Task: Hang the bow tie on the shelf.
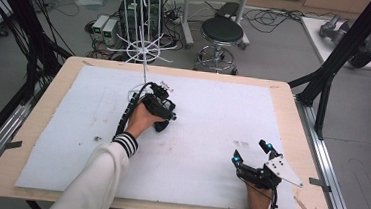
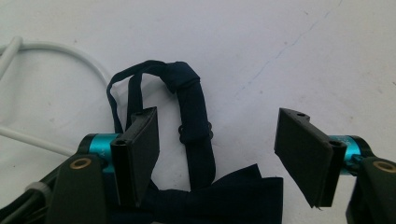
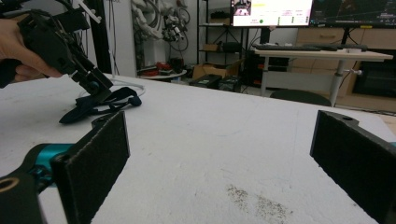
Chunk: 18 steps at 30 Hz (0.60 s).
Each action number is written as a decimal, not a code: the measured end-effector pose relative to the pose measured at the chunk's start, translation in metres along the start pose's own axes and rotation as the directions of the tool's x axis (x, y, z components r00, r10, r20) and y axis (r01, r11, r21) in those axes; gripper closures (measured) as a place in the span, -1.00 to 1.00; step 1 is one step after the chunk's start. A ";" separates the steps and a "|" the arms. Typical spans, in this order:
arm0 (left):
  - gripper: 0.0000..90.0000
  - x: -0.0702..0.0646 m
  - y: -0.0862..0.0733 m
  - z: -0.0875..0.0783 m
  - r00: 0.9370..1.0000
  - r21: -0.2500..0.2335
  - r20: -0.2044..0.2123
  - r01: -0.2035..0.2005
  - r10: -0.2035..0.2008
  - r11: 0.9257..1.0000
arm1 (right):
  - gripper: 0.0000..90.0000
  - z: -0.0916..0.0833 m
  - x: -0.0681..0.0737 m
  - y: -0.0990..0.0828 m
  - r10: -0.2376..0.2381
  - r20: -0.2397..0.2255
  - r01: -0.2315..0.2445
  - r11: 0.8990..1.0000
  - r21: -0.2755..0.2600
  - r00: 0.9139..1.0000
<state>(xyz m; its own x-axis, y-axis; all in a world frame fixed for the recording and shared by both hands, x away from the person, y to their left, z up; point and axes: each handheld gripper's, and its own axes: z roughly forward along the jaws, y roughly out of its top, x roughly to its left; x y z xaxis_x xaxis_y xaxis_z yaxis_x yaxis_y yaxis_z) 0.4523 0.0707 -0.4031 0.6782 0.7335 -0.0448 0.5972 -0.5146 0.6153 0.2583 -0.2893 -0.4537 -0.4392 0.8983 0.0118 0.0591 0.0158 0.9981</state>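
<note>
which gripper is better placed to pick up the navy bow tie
Left. The left gripper is right over the bow tie, its strap between the open jaws. The right gripper rests open near the table's front right corner, well away.

White rack beyond bare mat

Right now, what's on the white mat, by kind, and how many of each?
Navy bow tie with strap: 1
White wire rack at the mat's far edge: 1
Hand-held grippers: 2, the left gripper over the bow tie, the right gripper near the front edge
Total: 4
</note>
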 end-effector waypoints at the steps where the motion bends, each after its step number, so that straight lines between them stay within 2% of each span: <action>1: -0.24 0.000 0.001 0.001 1.000 0.003 0.002 -0.006 0.006 1.000 | -0.92 0.000 0.000 0.000 -0.001 0.000 0.001 1.000 0.000 1.000; 4: -0.18 0.000 0.002 0.003 1.000 0.007 0.006 0.007 -0.007 1.000 | -0.92 0.000 0.000 0.000 0.000 -0.001 0.000 1.000 -0.001 1.000; 5: -0.17 0.001 0.004 0.004 1.000 0.024 0.003 0.007 -0.007 1.000 | -0.92 0.000 0.000 0.000 -0.003 0.000 0.003 1.000 -0.003 1.000; 7: -0.16 0.000 0.005 0.004 1.000 0.029 0.002 0.003 -0.003 1.000 | -0.92 0.000 0.000 0.000 0.000 -0.002 0.000 1.000 -0.001 1.000; 14: -0.10 -0.002 0.006 0.010 0.999 0.049 -0.032 0.000 0.001 0.999 | -0.92 0.000 -0.001 0.000 -0.010 -0.002 0.010 1.000 -0.012 1.000; 18: -0.09 -0.003 0.006 0.011 0.999 0.055 -0.038 -0.002 0.004 0.998 | -0.92 0.000 -0.001 0.000 -0.009 -0.002 0.009 1.000 -0.011 1.000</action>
<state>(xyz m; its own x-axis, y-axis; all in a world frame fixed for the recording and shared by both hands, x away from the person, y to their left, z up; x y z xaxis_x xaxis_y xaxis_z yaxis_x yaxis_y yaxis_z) 0.4587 0.0604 -0.4084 0.6637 0.7479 -0.0121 0.6186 -0.5397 0.5710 0.2586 -0.2902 -0.4540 -0.4418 0.8971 0.0031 0.0453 0.0189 0.9988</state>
